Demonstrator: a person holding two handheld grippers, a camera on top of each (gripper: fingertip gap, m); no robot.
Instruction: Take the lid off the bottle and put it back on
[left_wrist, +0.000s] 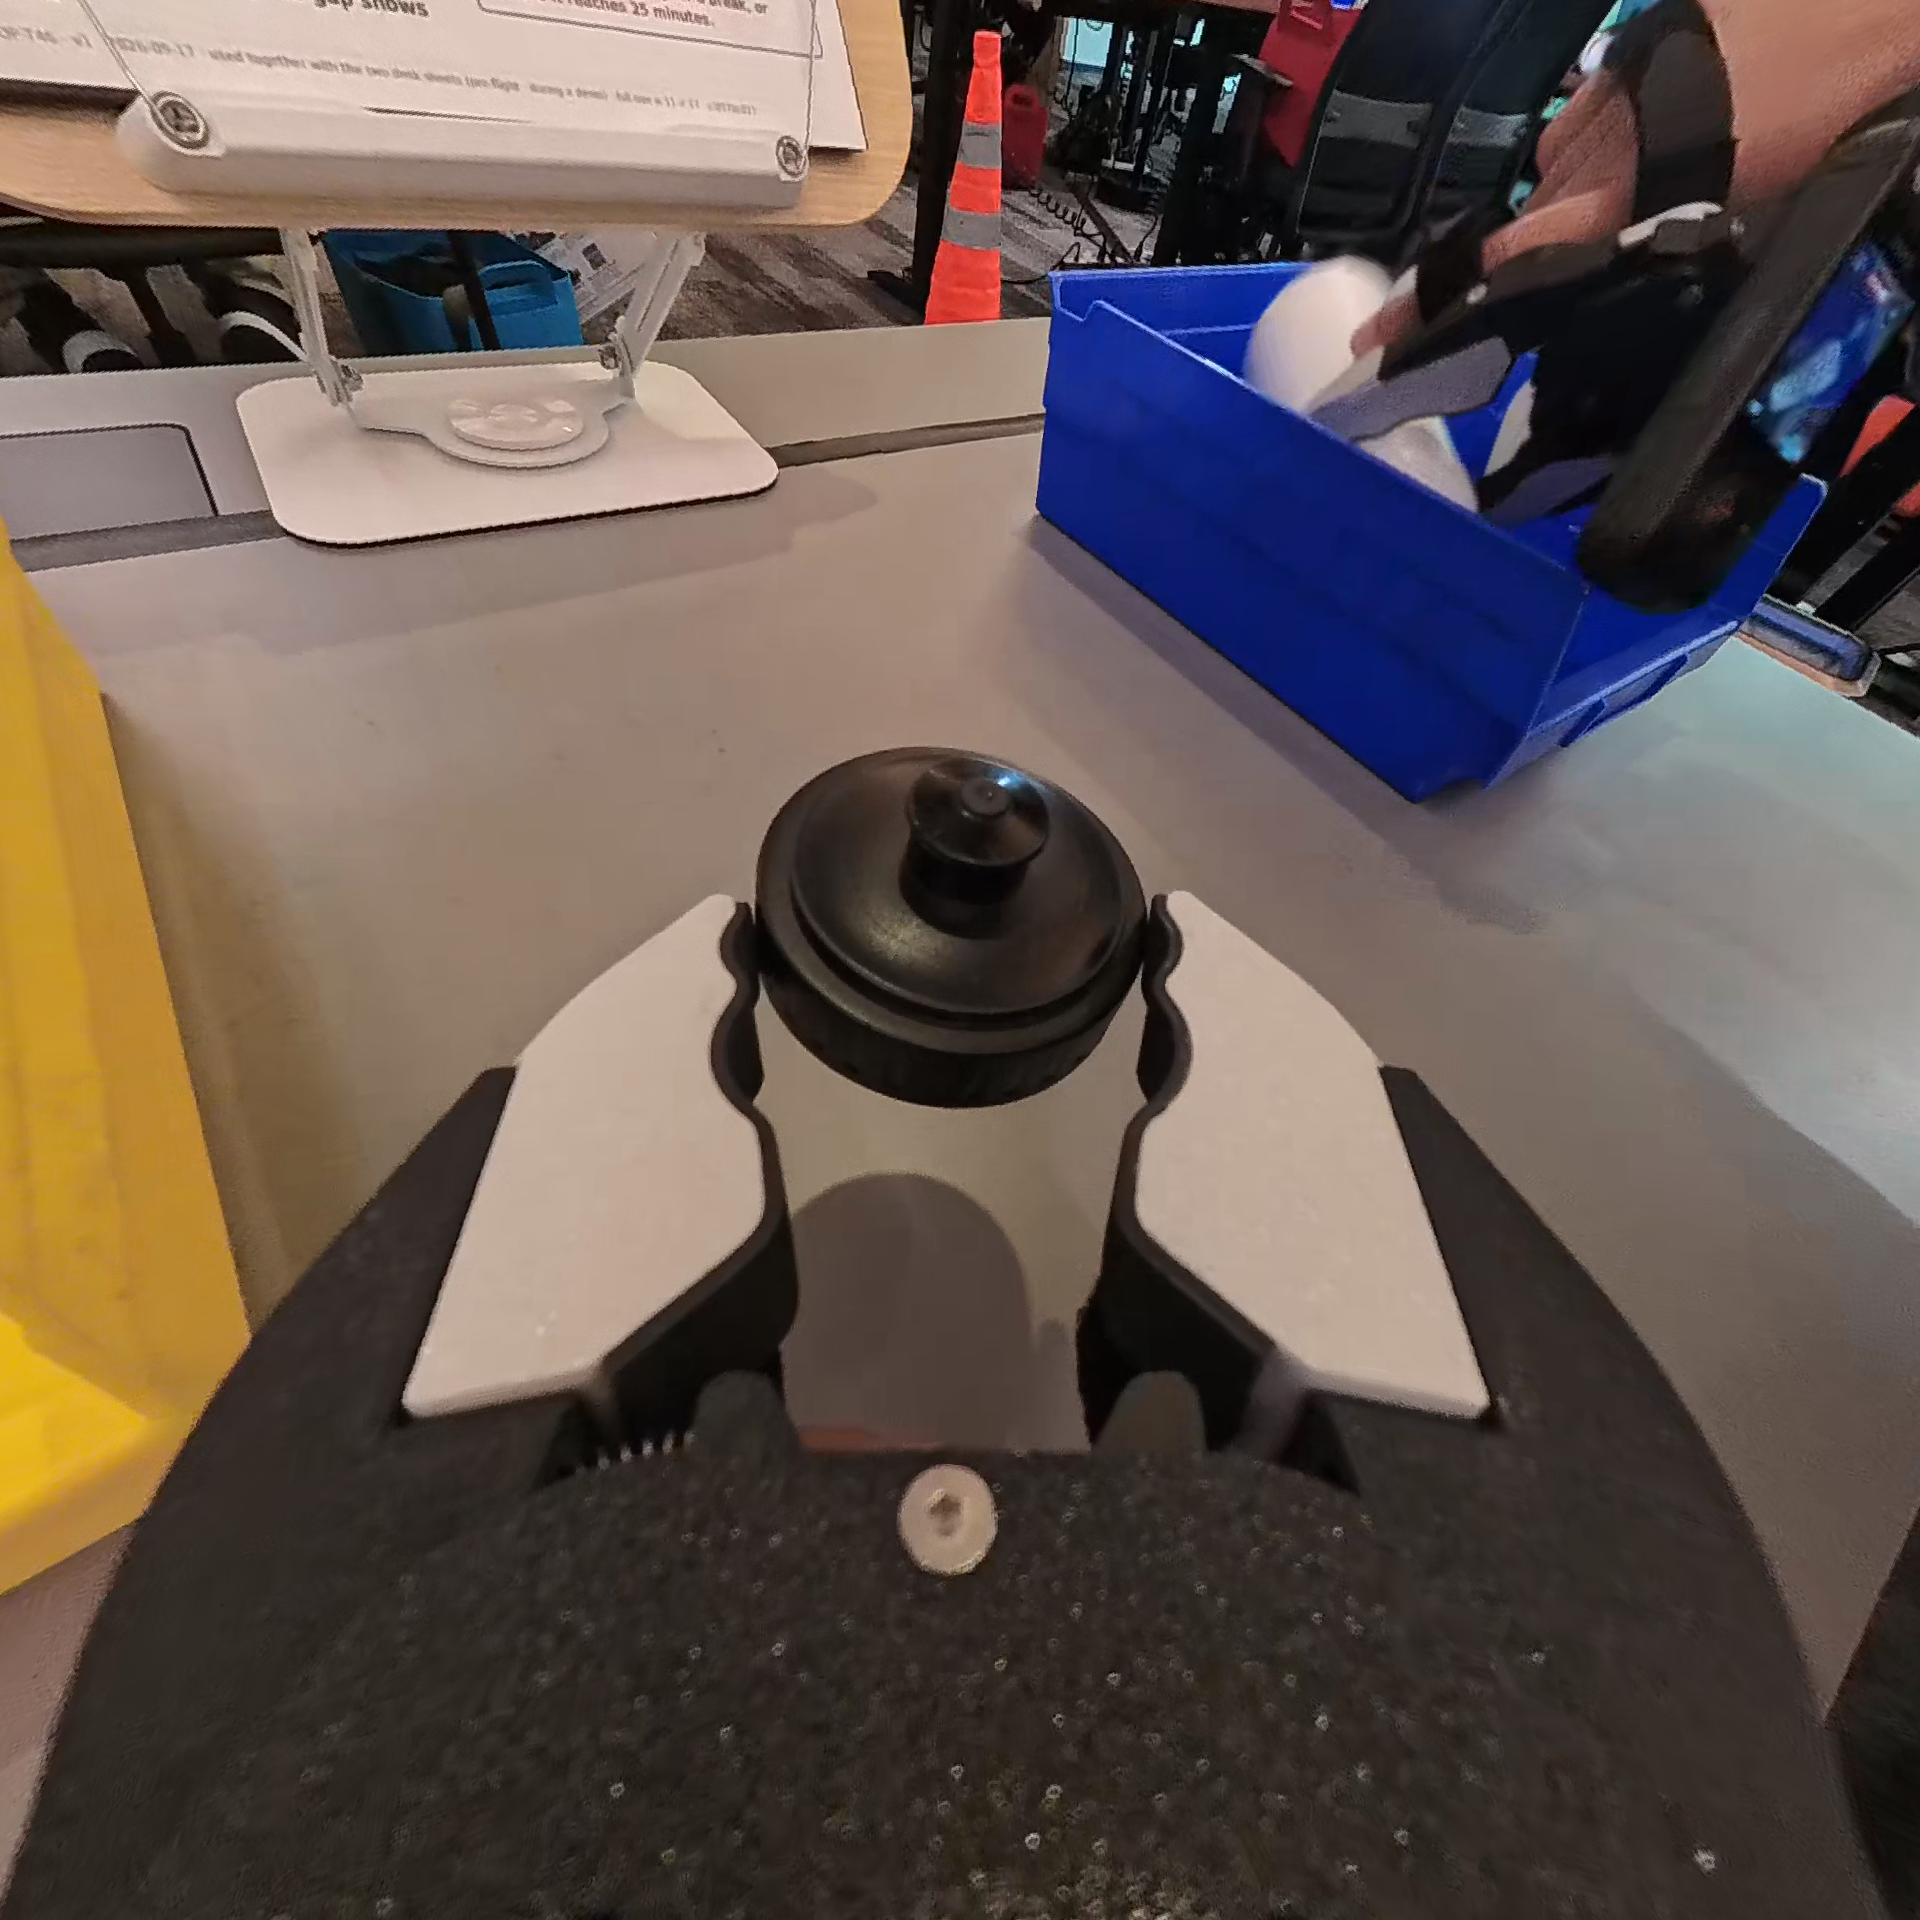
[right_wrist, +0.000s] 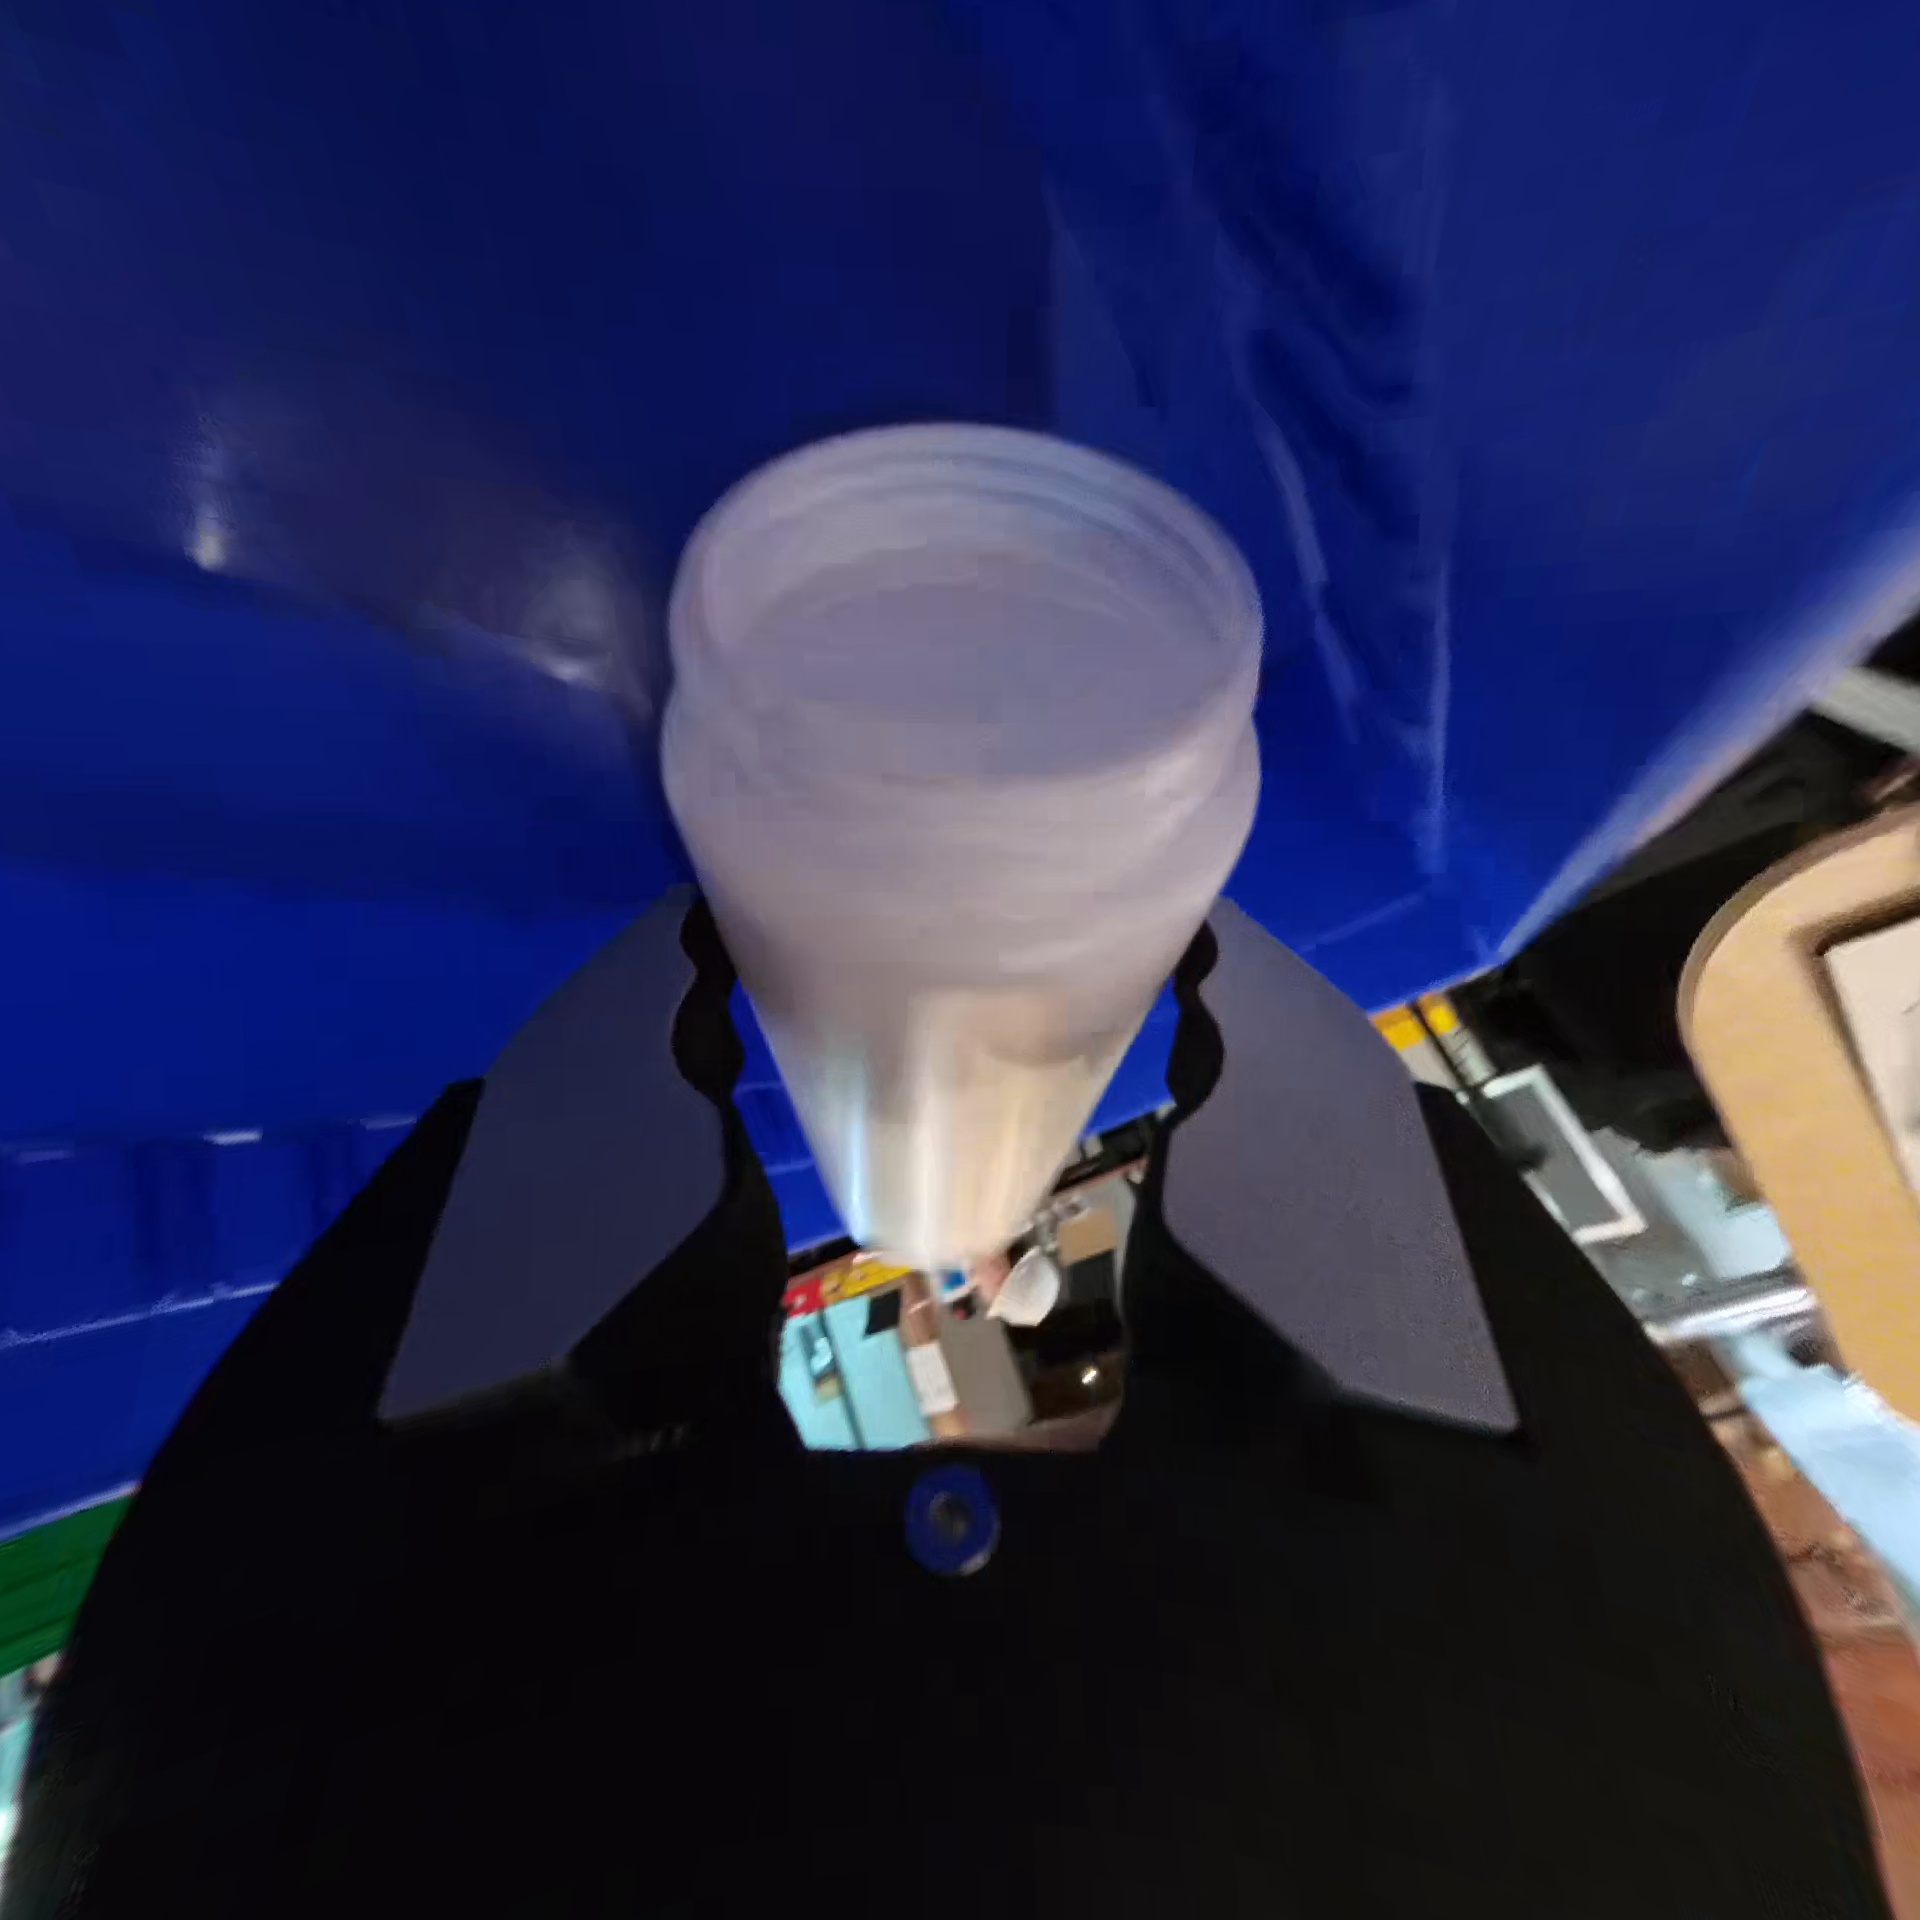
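Black lid (left_wrist: 951, 930) clamped between the left gripper (left_wrist: 948, 940) fingers above the grey table (left_wrist: 520, 779), open white bottle (right_wrist: 961, 790) gripped by the right gripper (right_wrist: 945, 977) over the blue bin (left_wrist: 1299, 582)

The lid (left_wrist: 951, 925) is black and round, with a ribbed skirt and a raised push-pull spout at its centre. It is off the bottle, top face up and tilted a little, pinched by its rim between the tips of the left gripper's (left_wrist: 948, 935) two fingers, clear of the surface below. The bottle (right_wrist: 961, 769) is translucent white with a wide, threaded, open mouth. Its body narrows back between the right gripper's (right_wrist: 945, 956) fingers, which clamp its sides, while the mouth juts forward beyond their tips. It is blurred.
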